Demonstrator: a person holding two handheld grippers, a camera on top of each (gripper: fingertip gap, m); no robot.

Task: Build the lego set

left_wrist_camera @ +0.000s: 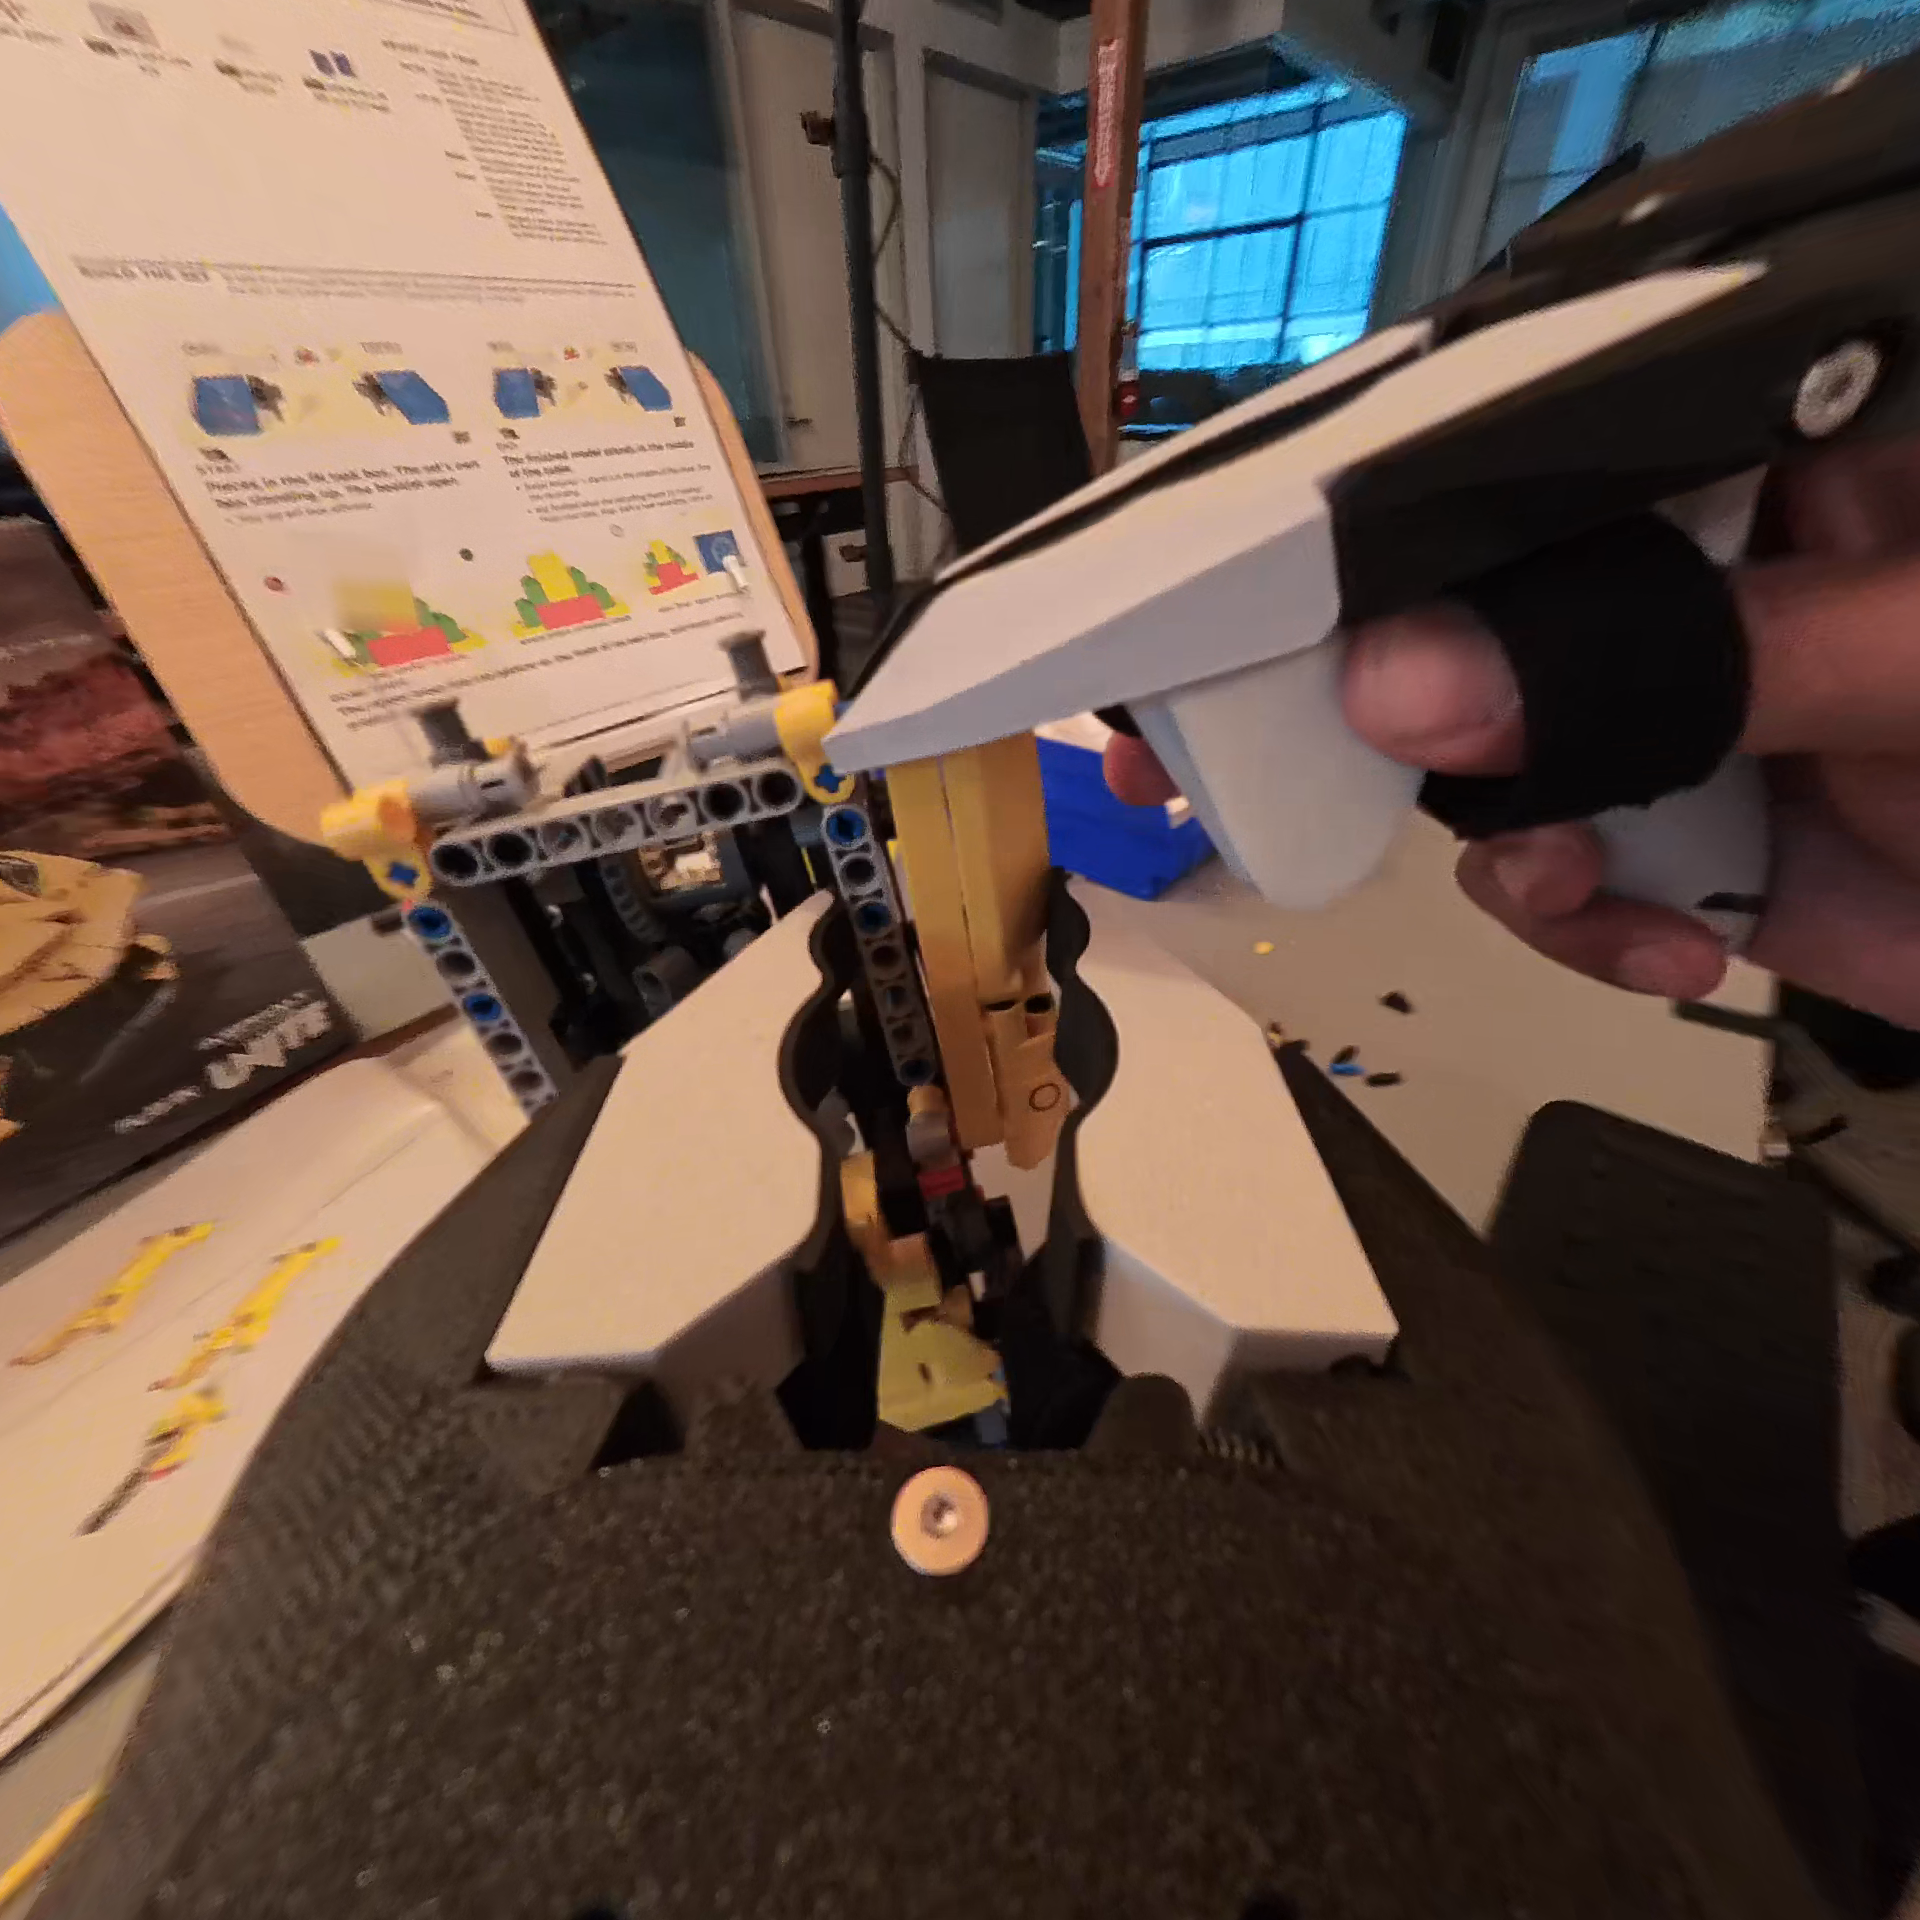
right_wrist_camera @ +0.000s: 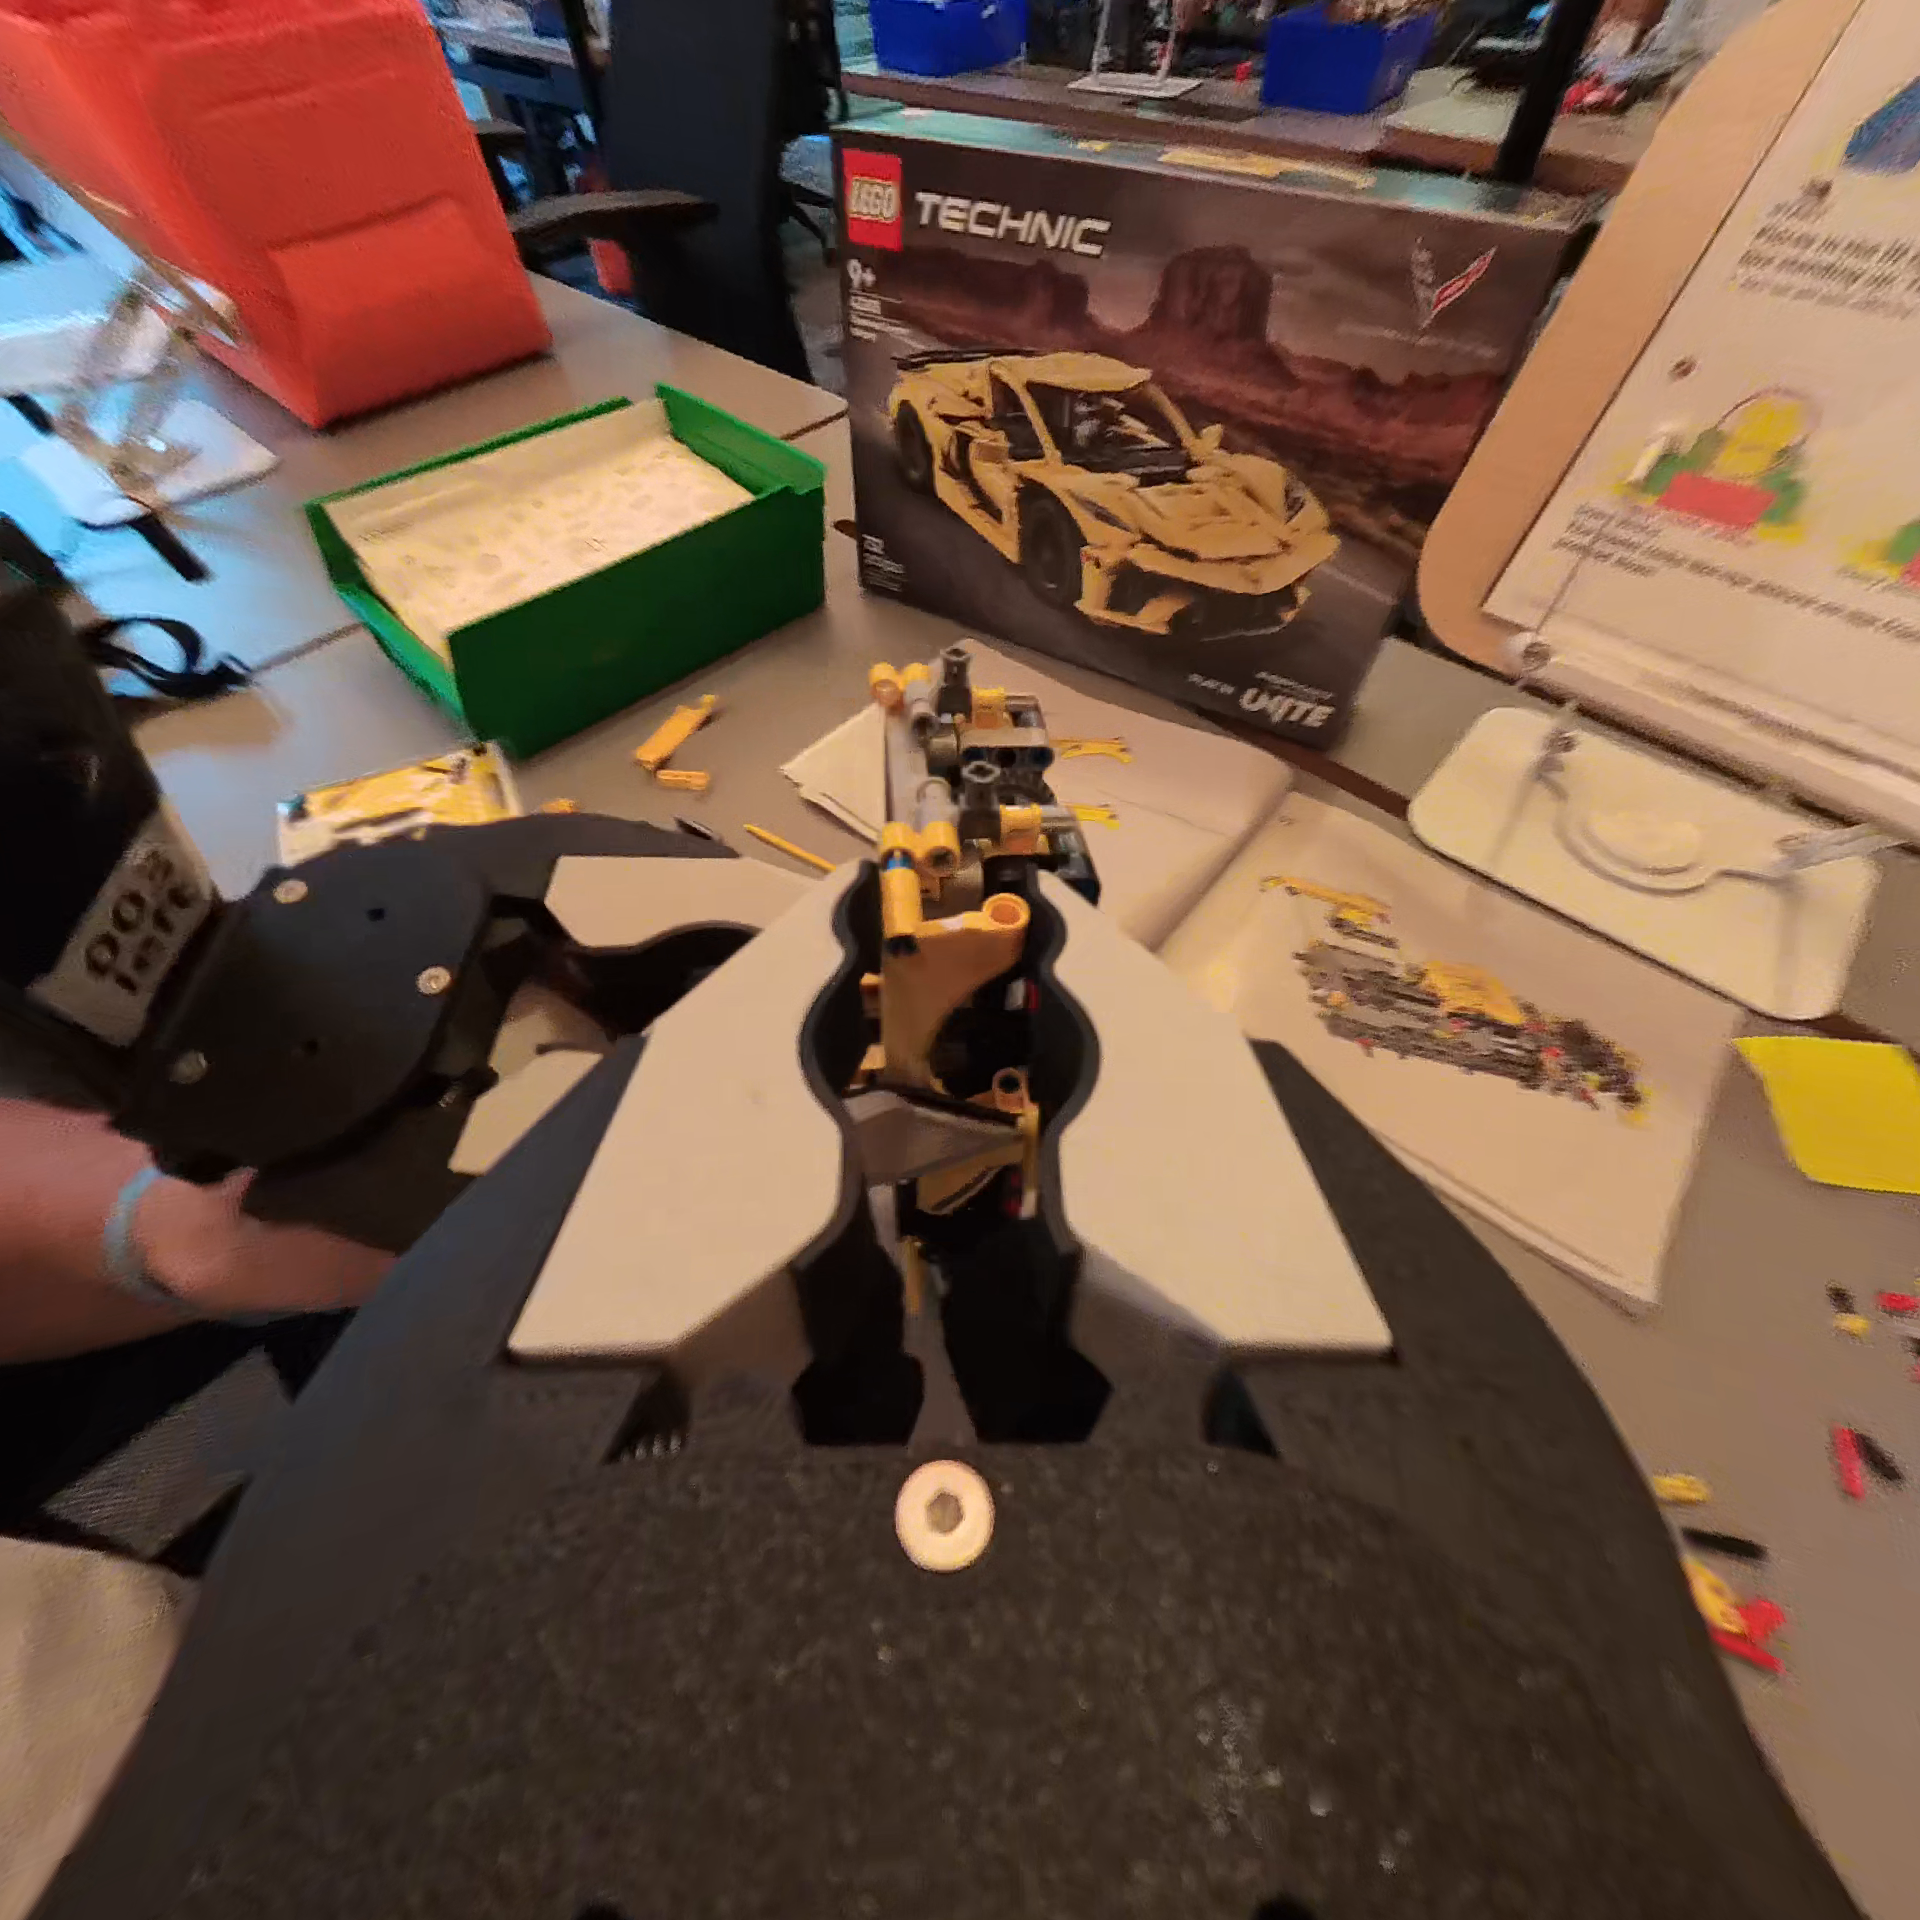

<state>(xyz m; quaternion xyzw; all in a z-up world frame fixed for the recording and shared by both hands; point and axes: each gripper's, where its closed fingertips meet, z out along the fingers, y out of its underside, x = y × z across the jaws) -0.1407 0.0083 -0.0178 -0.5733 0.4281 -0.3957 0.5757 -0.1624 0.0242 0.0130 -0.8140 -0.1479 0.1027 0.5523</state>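
A part-built Lego model [left_wrist_camera: 613, 821] of grey holed beams, blue pins and yellow connectors is held above the table. My left gripper [left_wrist_camera: 951, 966] is shut on its lower part, with a yellow panel [left_wrist_camera: 977, 894] standing between the fingers. My right gripper [left_wrist_camera: 862, 727] comes in from the upper right in a gloved hand, its tips at the top of that panel. In the right wrist view my right gripper [right_wrist_camera: 945, 935] is shut on the yellow panel [right_wrist_camera: 945, 977], and the model [right_wrist_camera: 977, 769] sticks out beyond it. The left gripper [right_wrist_camera: 665, 935] shows at the left.
The Lego box [right_wrist_camera: 1195, 416] stands behind. A green bin [right_wrist_camera: 623, 613] sits at the left with an orange bag [right_wrist_camera: 291, 187] behind it. An open booklet [right_wrist_camera: 1455, 1039] lies on the right. A printed sheet on a stand [right_wrist_camera: 1766, 364] is at the far right. Loose pieces [right_wrist_camera: 1860, 1455] lie scattered. Less than 4 cm separates the two grippers' tips.
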